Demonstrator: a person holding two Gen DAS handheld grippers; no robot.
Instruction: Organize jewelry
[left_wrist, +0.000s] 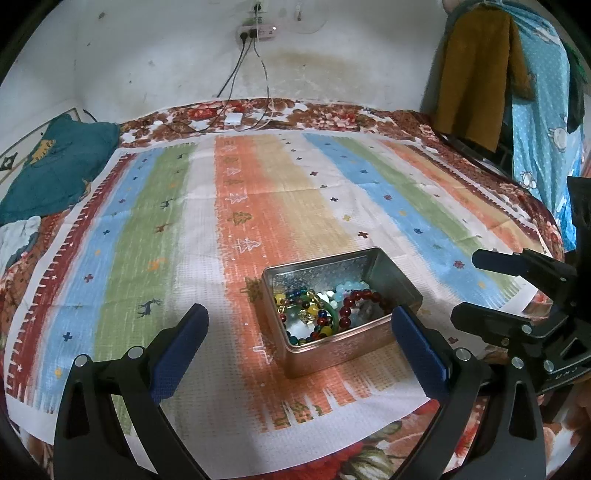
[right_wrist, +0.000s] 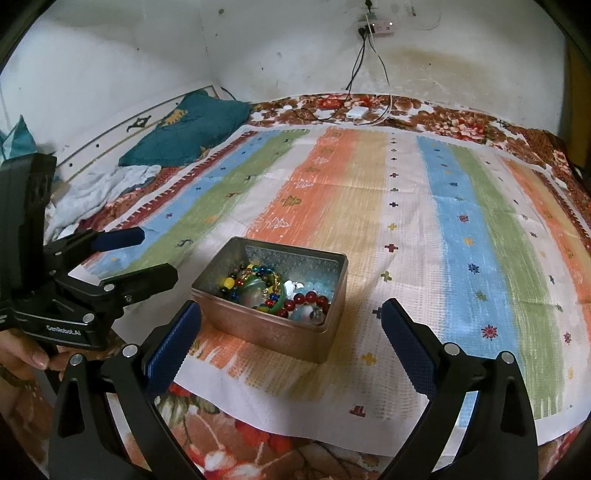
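Note:
An open rectangular metal tin (left_wrist: 395, 273) sits on the striped cloth, also in the right wrist view (right_wrist: 340, 273). It holds several bead bracelets (left_wrist: 325, 310): dark red beads (left_wrist: 364, 297), pale blue beads, multicoloured beads and a green bangle (right_wrist: 275, 291). My left gripper (left_wrist: 301, 325) is open and empty, just in front of the tin; it also shows at the left in the right wrist view (right_wrist: 147, 254). My right gripper (right_wrist: 291, 314) is open and empty, near the tin's front; it also shows at the right in the left wrist view (left_wrist: 465, 286).
The striped cloth (left_wrist: 258, 192) covers a floral bedspread (right_wrist: 443, 114). A teal pillow (left_wrist: 59, 166) and crumpled white fabric (right_wrist: 99, 192) lie at the left. A white charger with cables (left_wrist: 233, 119) lies at the back. Clothes (left_wrist: 480, 74) hang at the right.

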